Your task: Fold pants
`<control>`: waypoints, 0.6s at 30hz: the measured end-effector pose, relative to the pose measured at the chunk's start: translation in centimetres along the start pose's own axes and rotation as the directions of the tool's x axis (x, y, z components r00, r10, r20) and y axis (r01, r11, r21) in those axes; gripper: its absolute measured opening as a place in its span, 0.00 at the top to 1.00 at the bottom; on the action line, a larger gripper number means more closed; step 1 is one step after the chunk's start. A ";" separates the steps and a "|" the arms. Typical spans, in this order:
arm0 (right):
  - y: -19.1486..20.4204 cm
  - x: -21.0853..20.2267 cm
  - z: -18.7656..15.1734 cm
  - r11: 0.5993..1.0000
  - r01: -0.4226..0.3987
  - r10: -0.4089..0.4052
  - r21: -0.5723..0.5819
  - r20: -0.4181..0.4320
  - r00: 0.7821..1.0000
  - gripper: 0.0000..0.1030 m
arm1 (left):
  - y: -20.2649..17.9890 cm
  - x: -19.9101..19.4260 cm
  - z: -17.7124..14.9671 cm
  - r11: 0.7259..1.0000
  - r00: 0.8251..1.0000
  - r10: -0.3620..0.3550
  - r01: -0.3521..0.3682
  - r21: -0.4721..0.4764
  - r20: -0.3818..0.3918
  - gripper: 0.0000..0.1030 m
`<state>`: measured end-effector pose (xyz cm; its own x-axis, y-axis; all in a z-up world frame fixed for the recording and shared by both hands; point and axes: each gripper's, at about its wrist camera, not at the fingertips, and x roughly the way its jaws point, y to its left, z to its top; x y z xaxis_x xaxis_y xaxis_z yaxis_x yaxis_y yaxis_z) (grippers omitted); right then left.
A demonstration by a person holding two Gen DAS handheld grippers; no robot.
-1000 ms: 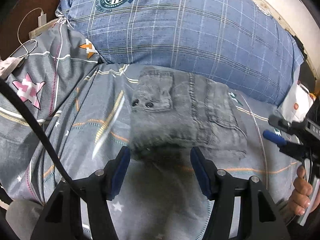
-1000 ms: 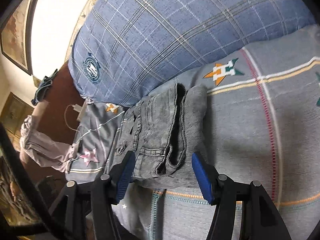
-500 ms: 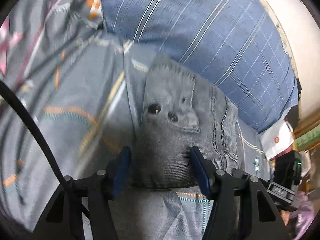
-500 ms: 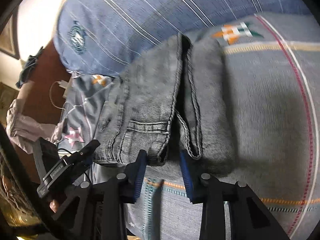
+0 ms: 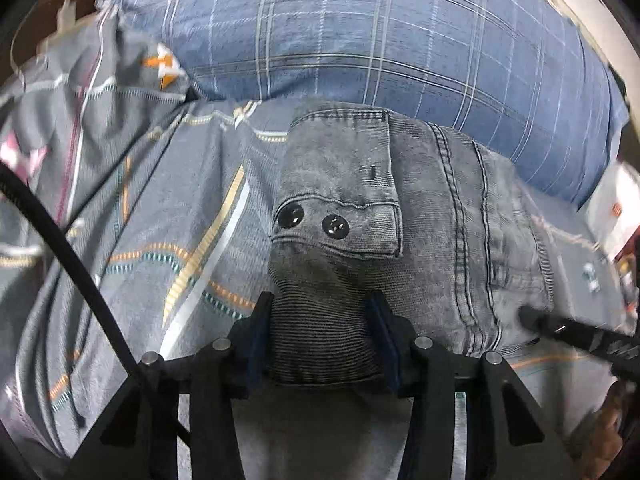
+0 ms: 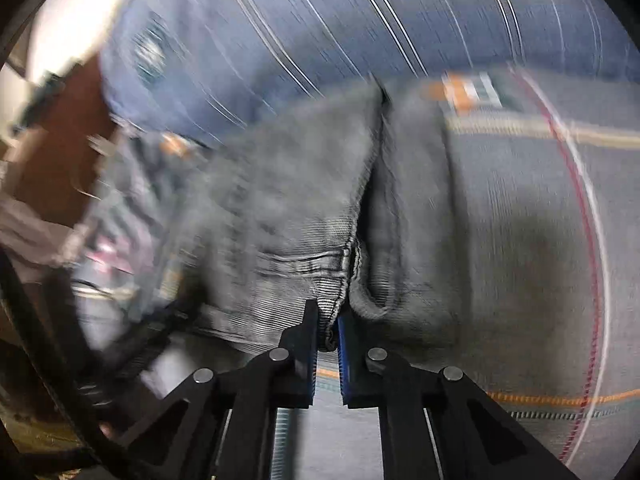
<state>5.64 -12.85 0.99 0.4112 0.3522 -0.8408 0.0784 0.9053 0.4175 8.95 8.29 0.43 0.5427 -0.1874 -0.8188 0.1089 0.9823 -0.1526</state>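
Note:
The folded grey denim pants (image 5: 420, 208) lie on the bed against a pillow, with two dark buttons on the pocket flap facing up. My left gripper (image 5: 320, 304) straddles the pants' near left edge. Its jaws are closing, and the thick fold between them bulges against both pads. In the right wrist view my right gripper (image 6: 327, 316) is shut on a thin hem edge of the pants (image 6: 280, 208) at their near side. That view is motion-blurred. One black finger of the right gripper (image 5: 560, 328) shows at the pants' right edge in the left wrist view.
A large blue plaid pillow (image 5: 360, 32) lies directly behind the pants. The grey patterned bedspread (image 5: 140, 220) spreads out to both sides. A black cable (image 5: 80, 260) crosses the left of the view. A white packet (image 5: 616, 208) sits at the far right.
Both grippers came down onto the pants' near edge. The right jaws closed from wide apart onto the hem. The left jaws narrowed around the thick fold.

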 end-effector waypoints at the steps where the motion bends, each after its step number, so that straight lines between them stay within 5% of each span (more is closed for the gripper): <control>1: 0.1 0.3 -0.1 1.000 0.011 -0.011 -0.008 -0.005 1.000 0.92 | -0.4 -0.1 -0.1 0.999 0.999 0.029 -0.029 0.029 0.022 0.53; 4: 0.9 -0.2 0.0 0.999 0.032 -0.031 -0.034 0.015 0.999 0.92 | -1.8 -0.2 -0.7 0.988 0.991 0.106 -0.114 0.105 0.081 0.52; 10: -0.2 -1.4 -0.5 0.999 -0.035 0.036 -0.020 0.041 0.999 0.82 | -1.1 -2.5 -1.1 0.990 0.984 0.119 -0.128 0.057 0.134 0.46; 14: 0.7 -3.8 -1.1 0.998 -0.023 0.028 -0.050 0.106 0.994 0.45 | -1.7 -4.8 -1.5 0.980 0.968 0.168 -0.185 0.078 0.188 0.32; 18: 1.6 -5.7 -2.2 0.997 0.027 -0.014 -0.076 0.164 0.986 0.40 | -2.6 -7.5 -2.7 0.974 0.959 0.190 -0.211 0.084 0.208 0.32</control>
<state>1.42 -12.85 5.68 0.5536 0.2954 -0.7787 0.0206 0.9298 0.3674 2.38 7.13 5.50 0.7145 0.0059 -0.6996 0.0613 0.9956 0.0710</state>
